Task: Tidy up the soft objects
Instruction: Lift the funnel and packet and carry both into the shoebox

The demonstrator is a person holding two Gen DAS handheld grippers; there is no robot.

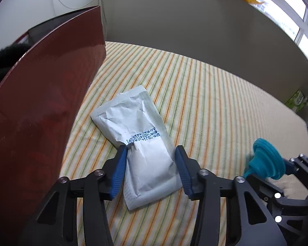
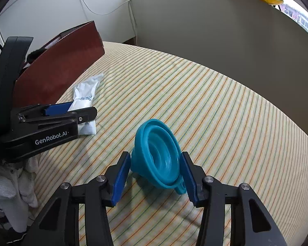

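1. White sealed pouch (image 1: 137, 135): lies flat on the striped cloth (image 1: 215, 94) of the counter, just beside the outer wall of the red-brown box (image 1: 47, 94). It is not yet in the box.
2. Teal collapsible silicone funnel (image 2: 157, 153): rests tilted on its side on the same cloth, well apart from the box. It is also not yet put away.
3. Box contents: a dark fuzzy item (image 1: 4, 61) shows over the box rim; what it is cannot be told. Judged from this, sorting is partly under way, with at least the pouch and the funnel left.
4. Left claw (image 1: 149, 170): set at medium width, straddling the lower half of the pouch. The left pad (image 1: 119, 172) presses into the pouch edge, which is creased there. The right pad (image 1: 183, 174) sits at or just beside the opposite edge; firm contact cannot be confirmed. The pouch is not lifted.
5. Right claw (image 2: 155, 176): spread wide around the funnel. The right pad (image 2: 190, 181) is at the funnel rim; the left pad (image 2: 121, 179) stands just clear. Nothing is clamped.
6. Surroundings: a grey partition (image 2: 215, 30) stands behind the counter.
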